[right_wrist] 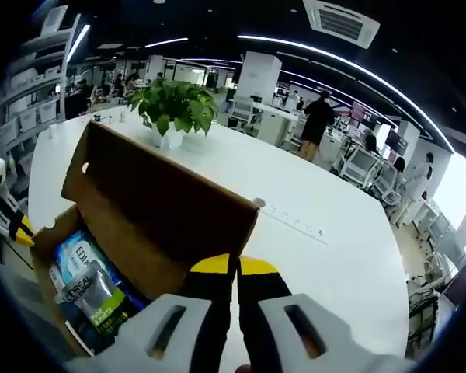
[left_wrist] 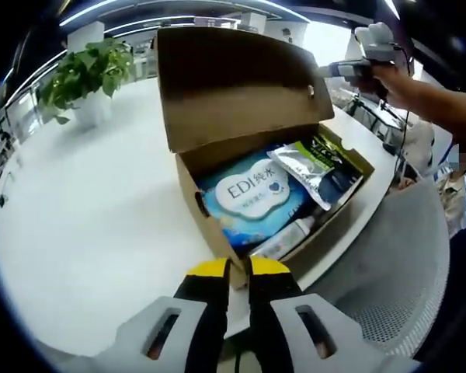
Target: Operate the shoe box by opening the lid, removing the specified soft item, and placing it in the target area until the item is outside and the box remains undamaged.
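While its hinged lid stands raised, the brown cardboard shoe box (left_wrist: pixel 217 225) holds a blue wipes pack (left_wrist: pixel 252 194); left gripper (left_wrist: pixel 239 268) closed at its near corner, right gripper (right_wrist: pixel 234 266) closed beside the lid.

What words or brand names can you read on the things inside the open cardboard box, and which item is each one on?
"EDI" with Chinese characters reading "纯水" beside it: on the blue wipes pack in the box.
"L'OREAL": on the grey and green pouch.
Smaller print under both, and the text on the white tube, is too small or blurred to read.
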Motion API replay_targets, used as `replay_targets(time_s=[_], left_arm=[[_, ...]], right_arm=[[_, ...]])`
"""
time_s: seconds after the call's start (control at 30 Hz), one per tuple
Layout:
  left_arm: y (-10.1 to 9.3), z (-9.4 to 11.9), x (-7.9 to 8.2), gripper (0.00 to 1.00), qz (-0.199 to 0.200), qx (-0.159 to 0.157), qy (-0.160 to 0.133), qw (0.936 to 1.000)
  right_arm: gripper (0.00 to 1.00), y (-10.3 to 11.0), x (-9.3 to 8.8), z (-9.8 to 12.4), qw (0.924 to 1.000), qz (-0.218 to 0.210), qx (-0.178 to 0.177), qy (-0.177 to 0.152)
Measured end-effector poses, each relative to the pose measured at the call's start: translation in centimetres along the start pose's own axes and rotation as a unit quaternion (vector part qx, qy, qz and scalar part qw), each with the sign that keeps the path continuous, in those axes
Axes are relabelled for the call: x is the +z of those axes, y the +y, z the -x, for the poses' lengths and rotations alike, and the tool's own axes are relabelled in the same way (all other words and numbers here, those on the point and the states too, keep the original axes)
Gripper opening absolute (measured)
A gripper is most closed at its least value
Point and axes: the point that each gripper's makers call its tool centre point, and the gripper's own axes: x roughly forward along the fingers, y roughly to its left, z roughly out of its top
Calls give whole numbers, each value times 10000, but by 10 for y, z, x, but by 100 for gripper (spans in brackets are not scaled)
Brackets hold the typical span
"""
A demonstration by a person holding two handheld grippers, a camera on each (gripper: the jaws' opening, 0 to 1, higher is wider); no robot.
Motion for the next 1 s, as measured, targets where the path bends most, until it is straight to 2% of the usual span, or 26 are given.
replay_targets(time_s=[0.27, 0.6, 0.87, 0.93, 1.0], left_arm=[[1, 0, 0, 5, 44, 10, 27, 10000], [1, 0, 0, 5, 83, -31, 8, 10000], [1, -2, 1, 5, 107, -71, 22, 9999], [1, -2, 1, 5, 144, -80, 22, 9999], [2, -2, 2, 5, 151, -79, 20, 9999]], right_arm=[[0, -8, -13, -41, 9994, -79, 163, 295], [0, -6, -47, -89, 9949, -298, 327, 903], [0, 1, -71, -105, 9889, -375, 436, 1367], [0, 4, -84, -111, 9850, -272, 484, 1637], [0, 4, -87, -113, 9839, -301, 475, 1696]])
